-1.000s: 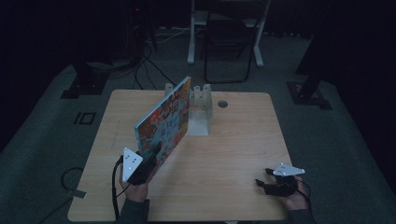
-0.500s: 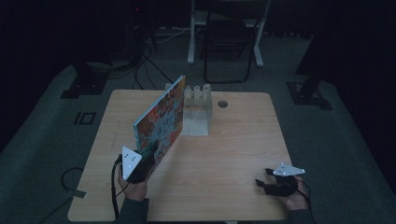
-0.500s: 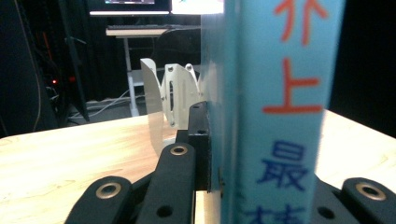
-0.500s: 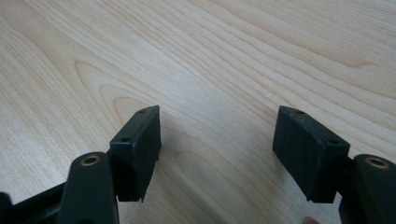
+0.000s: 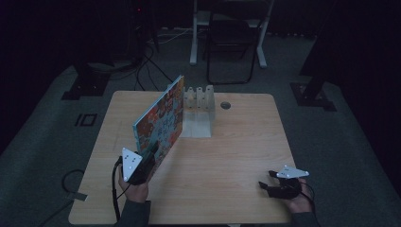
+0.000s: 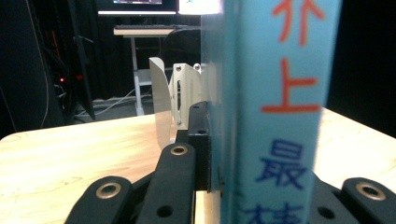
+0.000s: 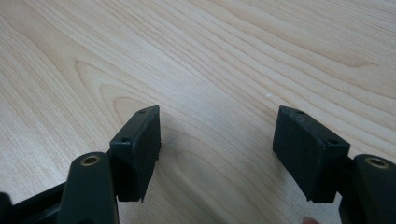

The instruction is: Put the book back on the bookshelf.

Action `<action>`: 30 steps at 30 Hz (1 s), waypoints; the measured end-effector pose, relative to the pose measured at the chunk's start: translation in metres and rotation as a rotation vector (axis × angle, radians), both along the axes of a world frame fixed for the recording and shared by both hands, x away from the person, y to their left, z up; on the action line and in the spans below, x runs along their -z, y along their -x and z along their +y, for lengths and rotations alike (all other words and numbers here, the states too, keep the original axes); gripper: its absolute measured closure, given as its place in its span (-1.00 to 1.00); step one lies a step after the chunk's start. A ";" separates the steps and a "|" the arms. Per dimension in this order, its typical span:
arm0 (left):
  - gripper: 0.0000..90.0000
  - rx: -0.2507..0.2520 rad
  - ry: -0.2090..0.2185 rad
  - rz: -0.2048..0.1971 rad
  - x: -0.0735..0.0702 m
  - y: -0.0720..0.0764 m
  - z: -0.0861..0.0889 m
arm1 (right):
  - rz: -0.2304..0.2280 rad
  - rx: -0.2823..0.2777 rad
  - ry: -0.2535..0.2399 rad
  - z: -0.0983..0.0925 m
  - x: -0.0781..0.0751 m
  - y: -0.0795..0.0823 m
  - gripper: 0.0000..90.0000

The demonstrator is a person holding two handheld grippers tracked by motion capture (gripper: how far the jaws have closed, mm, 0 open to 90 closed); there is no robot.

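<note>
A large thin book (image 5: 161, 120) with a colourful cover stands on its lower edge across the left half of the wooden table (image 5: 227, 156), running from near left to far middle. My left gripper (image 5: 152, 153) is shut on its near end. In the left gripper view, the pale blue spine (image 6: 275, 116) with red and blue characters rises between the jaws, and one black pad (image 6: 200, 140) presses its side. My right gripper (image 5: 265, 182) rests at the table's near right, open with nothing in it. Bare wood shows between its pads (image 7: 217, 144).
A white divided rack (image 5: 201, 113) stands at the back middle of the table, right beside the book's far end, and shows again past the book (image 6: 182, 93). A round hole (image 5: 225, 105) lies near it. A folding chair (image 5: 231, 42) and cables sit beyond the table.
The book's far end has swung slightly left, uncovering more of the white rack's dividers. Both hands have stayed where they were.
</note>
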State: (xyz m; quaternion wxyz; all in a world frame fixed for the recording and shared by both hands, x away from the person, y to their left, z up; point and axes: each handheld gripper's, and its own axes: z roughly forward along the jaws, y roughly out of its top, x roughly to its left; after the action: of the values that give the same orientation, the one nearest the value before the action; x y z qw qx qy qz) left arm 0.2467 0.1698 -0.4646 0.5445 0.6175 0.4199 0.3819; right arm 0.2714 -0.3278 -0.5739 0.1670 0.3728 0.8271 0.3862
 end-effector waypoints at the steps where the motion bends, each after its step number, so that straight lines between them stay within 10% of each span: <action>1: 0.80 -0.001 0.003 0.000 0.000 -0.001 0.000 | 0.000 0.000 0.000 0.000 0.000 0.000 -0.30; 30: 0.80 -0.039 0.015 0.013 0.005 -0.024 -0.004 | 0.002 -0.001 -0.004 0.000 0.000 0.000 -0.30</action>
State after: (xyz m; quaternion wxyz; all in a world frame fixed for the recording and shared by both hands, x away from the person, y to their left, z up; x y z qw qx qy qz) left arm 0.2711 0.1658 -0.4691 0.5390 0.6074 0.4383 0.3853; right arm 0.2717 -0.3282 -0.5739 0.1654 0.3730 0.8267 0.3875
